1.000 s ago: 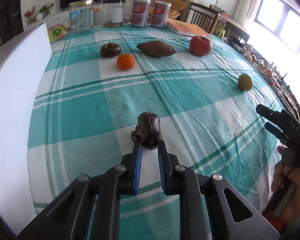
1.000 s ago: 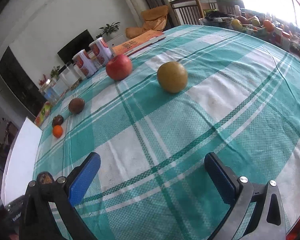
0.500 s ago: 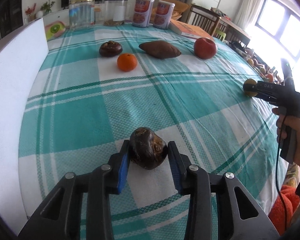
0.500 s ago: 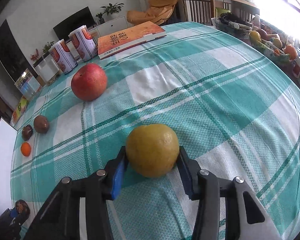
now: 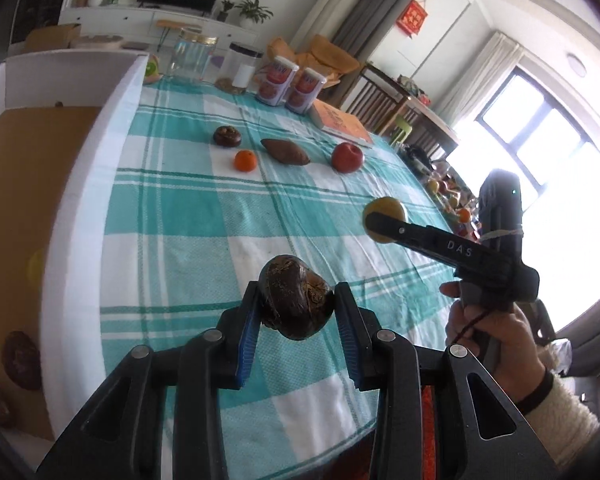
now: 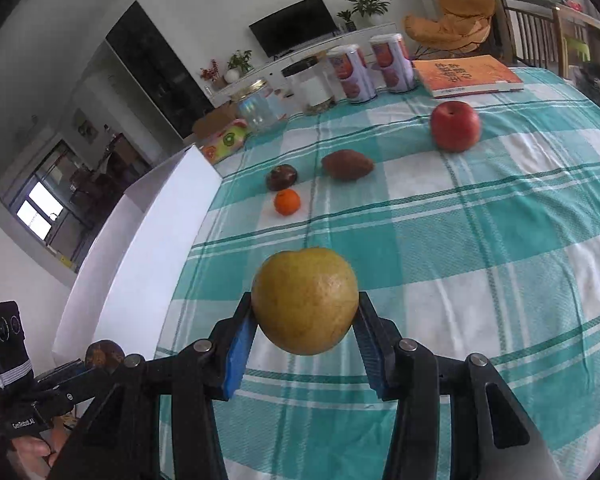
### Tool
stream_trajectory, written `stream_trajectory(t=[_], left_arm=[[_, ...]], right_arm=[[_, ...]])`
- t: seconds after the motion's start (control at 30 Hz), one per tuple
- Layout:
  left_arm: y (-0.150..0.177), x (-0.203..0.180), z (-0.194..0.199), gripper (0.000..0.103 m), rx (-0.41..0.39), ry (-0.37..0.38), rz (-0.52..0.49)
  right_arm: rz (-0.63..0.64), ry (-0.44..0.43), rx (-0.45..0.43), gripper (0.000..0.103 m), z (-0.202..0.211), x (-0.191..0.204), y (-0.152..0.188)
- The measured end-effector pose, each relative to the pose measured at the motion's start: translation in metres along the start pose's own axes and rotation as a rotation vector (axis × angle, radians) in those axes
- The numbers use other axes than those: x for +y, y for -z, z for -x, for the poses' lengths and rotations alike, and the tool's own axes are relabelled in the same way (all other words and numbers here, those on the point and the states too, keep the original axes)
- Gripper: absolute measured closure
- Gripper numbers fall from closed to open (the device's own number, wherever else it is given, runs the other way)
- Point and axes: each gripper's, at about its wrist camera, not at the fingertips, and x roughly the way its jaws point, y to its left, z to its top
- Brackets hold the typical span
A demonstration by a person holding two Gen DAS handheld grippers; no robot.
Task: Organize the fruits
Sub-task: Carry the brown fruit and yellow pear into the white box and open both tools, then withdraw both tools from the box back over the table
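My left gripper is shut on a dark brown wrinkled fruit and holds it above the checked tablecloth. My right gripper is shut on a yellow pear, also lifted off the cloth; the pear also shows in the left wrist view. A red apple, a brown oval fruit, a dark round fruit and a small orange lie on the far part of the table.
A white-walled box with a brown floor stands along the table's left side, with dark fruits inside. Two cans, glass jars and an orange book stand at the far edge.
Both grippers have lifted their fruits off the cloth. The left view has swung so the box interior now shows. The right gripper has turned left with the pear.
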Motion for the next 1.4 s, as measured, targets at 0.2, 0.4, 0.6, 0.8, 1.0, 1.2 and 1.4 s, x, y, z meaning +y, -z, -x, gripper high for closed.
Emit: stream_trajectory(t=[0.2, 0.4, 0.6, 0.8, 1.0, 1.2, 1.4], left_arm=[[-0.017, 0.072, 0.081, 0.066, -0.154, -0.259, 0.093], [-0.003, 0.152, 0.089, 0.066, -0.103, -0.507, 0.209], [0.008, 0.165, 0.083, 0.055, -0.095, -0.607, 0.23], [-0.006, 0.123, 0.078, 0.023, -0.189, -0.597, 0.115], [-0.011, 0.036, 0.026, 0.013, -0.128, -0.375, -0.073], [0.0, -0.017, -0.074, 0.012, -0.014, -0.318, -0.178], [0.001, 0.003, -0.136, 0.012, 0.02, -0.418, -0.148]], right_arm=[[0.244, -0.272, 0.13, 0.055, -0.041, 0.17, 0.016], [0.409, -0.318, 0.278, 0.055, -0.094, 0.265, 0.05], [0.408, -0.281, 0.252, 0.047, -0.121, 0.284, 0.049], [0.342, -0.215, 0.058, 0.038, -0.076, 0.227, 0.025], [0.259, 0.139, -0.065, 0.025, -0.053, 0.094, 0.035], [0.062, 0.426, -0.076, 0.025, -0.034, -0.031, 0.051], [-0.012, 0.489, -0.109, 0.025, -0.015, -0.065, 0.066]])
